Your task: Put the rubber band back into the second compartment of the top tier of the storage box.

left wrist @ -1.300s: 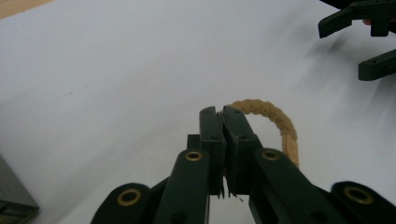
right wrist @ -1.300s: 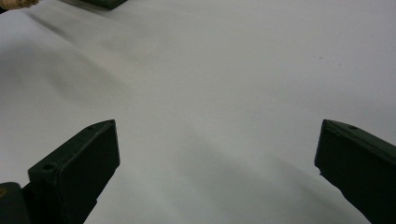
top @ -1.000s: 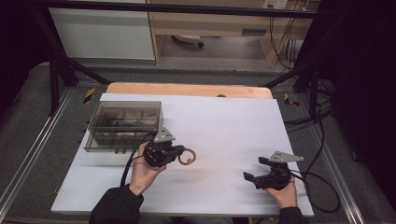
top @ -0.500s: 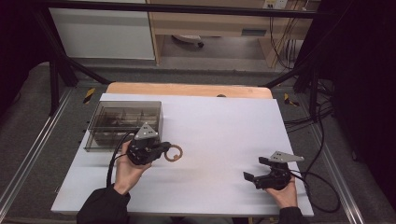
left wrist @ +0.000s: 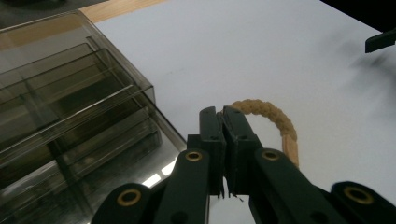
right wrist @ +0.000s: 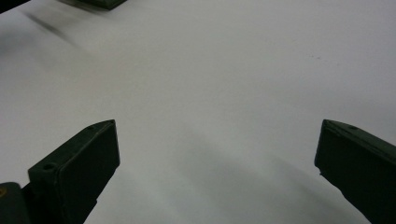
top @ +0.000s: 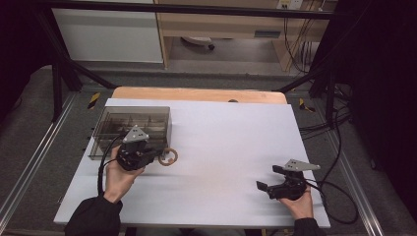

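Clamping the braided ring (left wrist: 273,122) in my left gripper (left wrist: 223,116), I'm nearing the clear organizer box (top: 132,125) just leftward; right gripper (top: 269,179) idling open.

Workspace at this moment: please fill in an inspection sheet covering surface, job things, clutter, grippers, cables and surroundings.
Surface: white tabletop on a wooden table, bare in the middle.
Job's things: tan braided rope ring, pinched at its edge; smoky clear plastic compartment box right beside it at the table's left.
Clutter: nothing seen.
Grippers: left gripper shut on the ring, next to the box; right gripper open, nothing between its jaws, at the near right of the table.
Cables: a black cable loops from the right gripper over the table edge; more hang at the far right.
Surroundings: grey floor, black frame struts, white cabinet, wooden bench behind.
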Available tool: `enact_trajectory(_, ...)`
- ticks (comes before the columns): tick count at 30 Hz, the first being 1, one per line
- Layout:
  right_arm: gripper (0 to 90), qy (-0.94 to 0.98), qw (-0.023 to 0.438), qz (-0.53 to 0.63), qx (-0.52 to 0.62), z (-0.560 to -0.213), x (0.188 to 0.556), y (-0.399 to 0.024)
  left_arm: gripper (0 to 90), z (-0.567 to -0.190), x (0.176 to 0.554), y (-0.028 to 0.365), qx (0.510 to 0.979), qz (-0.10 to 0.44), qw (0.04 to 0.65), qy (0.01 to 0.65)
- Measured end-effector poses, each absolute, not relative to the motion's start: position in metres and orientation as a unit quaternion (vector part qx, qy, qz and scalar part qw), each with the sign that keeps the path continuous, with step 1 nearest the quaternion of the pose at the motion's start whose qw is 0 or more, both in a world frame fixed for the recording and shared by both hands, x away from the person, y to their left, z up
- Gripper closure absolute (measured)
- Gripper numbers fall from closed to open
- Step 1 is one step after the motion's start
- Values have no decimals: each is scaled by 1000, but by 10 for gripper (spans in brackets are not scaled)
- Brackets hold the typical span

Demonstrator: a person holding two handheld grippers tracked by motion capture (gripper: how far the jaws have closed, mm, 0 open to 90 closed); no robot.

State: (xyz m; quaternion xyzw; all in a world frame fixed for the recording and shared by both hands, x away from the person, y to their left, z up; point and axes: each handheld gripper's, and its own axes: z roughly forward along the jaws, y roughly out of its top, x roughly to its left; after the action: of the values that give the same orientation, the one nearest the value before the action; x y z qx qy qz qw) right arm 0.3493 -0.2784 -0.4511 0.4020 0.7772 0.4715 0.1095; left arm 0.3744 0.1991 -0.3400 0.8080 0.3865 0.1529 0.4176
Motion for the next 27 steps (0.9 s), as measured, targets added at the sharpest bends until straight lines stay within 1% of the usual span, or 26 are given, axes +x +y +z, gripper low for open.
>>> enact_trajectory(27, 7, 777, 111, 472, 402, -451, 349, -278, 869, -334, 388, 247, 788, 177, 405, 430)
